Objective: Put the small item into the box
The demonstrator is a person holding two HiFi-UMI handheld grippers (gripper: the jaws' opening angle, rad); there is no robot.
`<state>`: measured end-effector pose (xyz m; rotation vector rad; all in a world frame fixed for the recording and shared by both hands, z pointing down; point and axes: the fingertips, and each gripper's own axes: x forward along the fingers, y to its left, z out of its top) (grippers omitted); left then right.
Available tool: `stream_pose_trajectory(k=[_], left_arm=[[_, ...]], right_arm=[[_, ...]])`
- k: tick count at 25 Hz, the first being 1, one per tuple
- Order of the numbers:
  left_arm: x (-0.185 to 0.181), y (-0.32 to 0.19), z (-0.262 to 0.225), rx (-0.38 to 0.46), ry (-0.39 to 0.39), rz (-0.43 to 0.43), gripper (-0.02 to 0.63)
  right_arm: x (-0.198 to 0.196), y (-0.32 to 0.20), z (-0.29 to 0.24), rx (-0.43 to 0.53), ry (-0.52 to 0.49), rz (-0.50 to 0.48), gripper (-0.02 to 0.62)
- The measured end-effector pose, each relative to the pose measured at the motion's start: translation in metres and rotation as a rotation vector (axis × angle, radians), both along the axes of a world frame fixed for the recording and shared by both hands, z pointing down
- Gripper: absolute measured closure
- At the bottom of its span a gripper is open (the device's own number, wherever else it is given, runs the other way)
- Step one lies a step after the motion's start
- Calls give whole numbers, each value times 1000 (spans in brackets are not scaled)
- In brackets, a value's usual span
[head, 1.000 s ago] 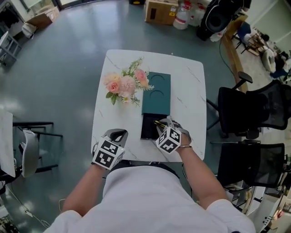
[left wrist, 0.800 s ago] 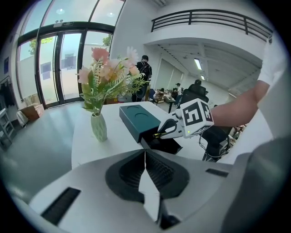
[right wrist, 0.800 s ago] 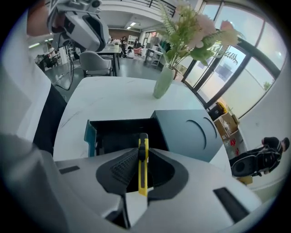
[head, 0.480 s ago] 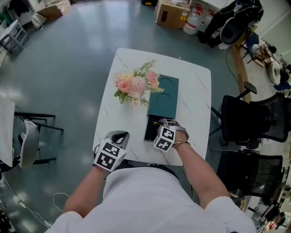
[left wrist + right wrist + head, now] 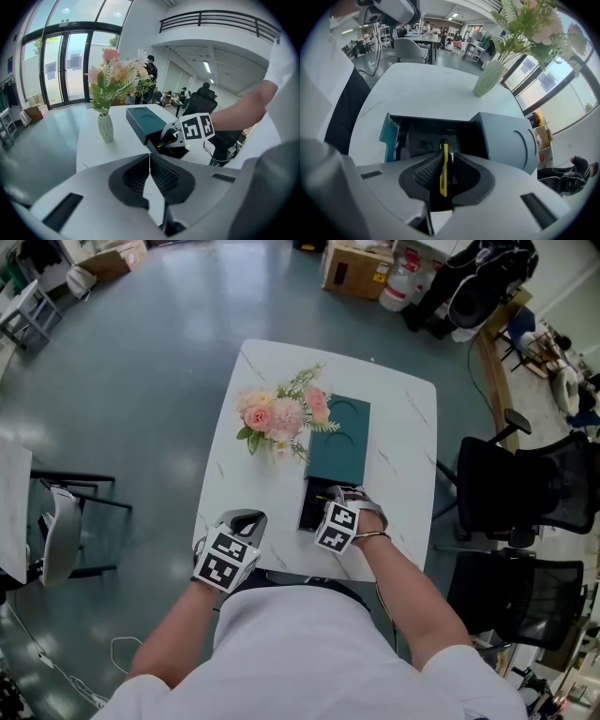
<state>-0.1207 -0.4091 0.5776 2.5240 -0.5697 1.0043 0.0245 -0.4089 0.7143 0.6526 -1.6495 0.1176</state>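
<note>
**Knife held at the open drawer, the grip just starting to ease**

The right gripper (image 5: 443,157) has a slim yellow-and-black utility knife (image 5: 444,168) upright between its pads. The jaws are opening, though the pads still touch the knife. Directly ahead of these jaws lies the pulled-out black drawer (image 5: 426,136) of the dark teal box (image 5: 506,136), and the knife's tip points into it. The left gripper (image 5: 150,161) is clenched on nothing, off to the right gripper's left at the near edge of the white marble table (image 5: 403,427). A vase of pink flowers (image 5: 277,413) stands beyond both grippers, beside the box. Compared with half a second ago, both grippers sit in nearly the same places.
</note>
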Motion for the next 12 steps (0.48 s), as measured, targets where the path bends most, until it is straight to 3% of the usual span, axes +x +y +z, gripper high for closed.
stream_pose_trajectory(k=[7,12], left_arm=[[16,9,-4,7,-1,8,589],[32,21,-11,16,1,-1,589]], right_arm=[[-1,4,-21,45,-55,17,512],[-5,22,-52,46,-207,96,512]])
